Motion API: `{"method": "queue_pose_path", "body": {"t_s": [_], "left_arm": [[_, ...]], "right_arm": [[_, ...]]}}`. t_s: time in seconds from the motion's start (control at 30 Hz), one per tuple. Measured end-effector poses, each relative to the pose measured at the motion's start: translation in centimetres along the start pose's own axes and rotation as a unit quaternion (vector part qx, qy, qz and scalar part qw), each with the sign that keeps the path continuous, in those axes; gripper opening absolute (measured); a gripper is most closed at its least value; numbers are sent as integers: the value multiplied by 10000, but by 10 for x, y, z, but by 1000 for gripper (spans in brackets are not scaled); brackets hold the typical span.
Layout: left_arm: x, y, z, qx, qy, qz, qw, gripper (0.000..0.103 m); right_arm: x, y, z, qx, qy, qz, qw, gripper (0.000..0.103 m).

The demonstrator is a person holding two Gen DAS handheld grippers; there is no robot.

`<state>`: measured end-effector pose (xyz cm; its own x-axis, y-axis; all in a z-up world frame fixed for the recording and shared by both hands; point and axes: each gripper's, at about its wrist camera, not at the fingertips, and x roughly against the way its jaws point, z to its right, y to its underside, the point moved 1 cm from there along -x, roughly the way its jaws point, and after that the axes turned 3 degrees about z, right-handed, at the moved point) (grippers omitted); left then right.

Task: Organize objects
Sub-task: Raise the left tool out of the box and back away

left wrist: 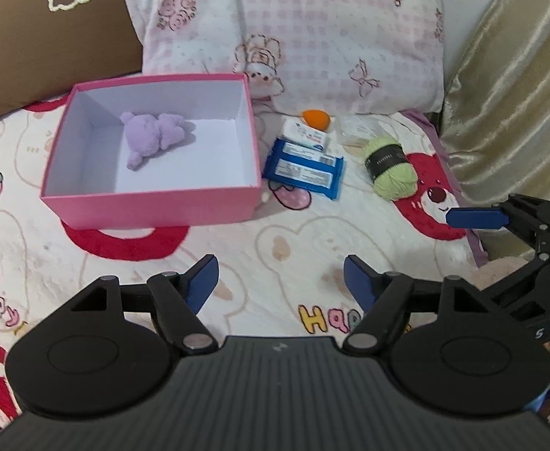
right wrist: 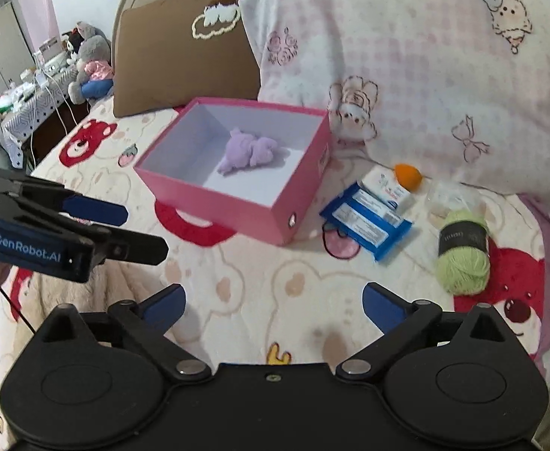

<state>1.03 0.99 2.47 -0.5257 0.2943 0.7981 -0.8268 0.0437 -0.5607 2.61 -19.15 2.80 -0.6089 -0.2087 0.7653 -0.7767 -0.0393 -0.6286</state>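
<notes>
Hovering released and empty over the bed, the left gripper (left wrist: 280, 282) and right gripper (right wrist: 273, 306) both have their jaws spread. Ahead of them, the pink box (left wrist: 151, 203) holds only the purple plush (left wrist: 154, 137). Beside it, the blue packets (left wrist: 303, 169), white packet (left wrist: 307, 135), orange piece (left wrist: 314, 117) and green yarn (left wrist: 389, 167) seem left to pack.

Matt cardboard box (left wrist: 151, 203); fluffy plush toy (left wrist: 154, 137); fleecy blanket (left wrist: 275, 244).
</notes>
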Motion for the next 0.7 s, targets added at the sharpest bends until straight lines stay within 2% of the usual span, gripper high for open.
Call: {"method": "queue_pose_path", "body": {"t_s": [0.17,0.3,0.47,0.7], "left_arm": [[-12,12,12,45,16,-7,10000,76],[-22,19,22,35,236,-102,9997,80],[-30,20,37,-83,291,-79,9995,94],[-49,15,54,-177,392,-81,9990,102]], "right_arm": [[-1,17,6,-66,47,-25,10000,103],[0,29,14,-95,75,-15,9999,103],[4,35,27,-180,160,-6,9997,103],[0,39,49,-151,423,42,9990,103]]}}
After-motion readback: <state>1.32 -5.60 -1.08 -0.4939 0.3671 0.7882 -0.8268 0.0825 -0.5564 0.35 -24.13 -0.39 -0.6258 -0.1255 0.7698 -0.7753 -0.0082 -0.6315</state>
